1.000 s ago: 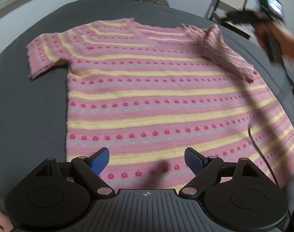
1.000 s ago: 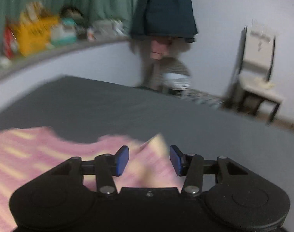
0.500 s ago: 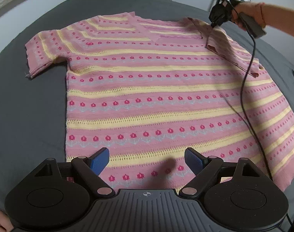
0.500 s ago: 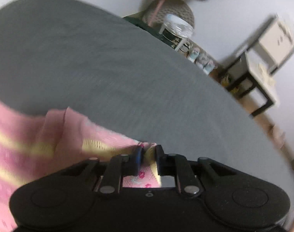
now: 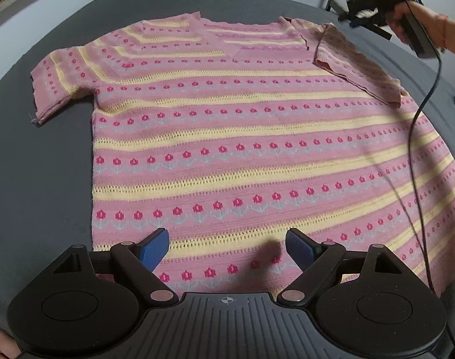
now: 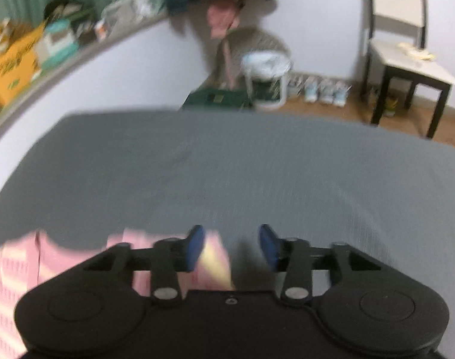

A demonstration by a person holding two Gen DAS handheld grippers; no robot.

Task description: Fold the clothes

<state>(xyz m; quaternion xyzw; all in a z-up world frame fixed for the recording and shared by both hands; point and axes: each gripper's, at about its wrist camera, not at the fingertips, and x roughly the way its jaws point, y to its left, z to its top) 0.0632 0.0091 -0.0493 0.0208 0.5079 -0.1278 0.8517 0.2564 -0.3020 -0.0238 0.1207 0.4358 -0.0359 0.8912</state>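
A pink knit short-sleeved top (image 5: 242,137) with yellow stripes and red flowers lies flat on a grey surface (image 5: 39,179). Its right sleeve (image 5: 356,65) is folded inward over the body; its left sleeve (image 5: 57,80) lies spread out. My left gripper (image 5: 227,248) is open and empty, hovering over the hem. My right gripper (image 6: 230,248) is open and empty, raised above the grey surface past the top's right shoulder; it also shows in the left wrist view (image 5: 374,3). A corner of the top (image 6: 209,257) lies below its fingers.
A black cable (image 5: 416,161) hangs from the right gripper across the top's right side. Beyond the grey surface stand a white bucket (image 6: 266,80), a dark-legged side table (image 6: 407,68) and a shelf with boxes (image 6: 27,56).
My right gripper was shut on the right sleeve half a second ago; it has opened, let the sleeve go and lifted away. The left gripper stays put.
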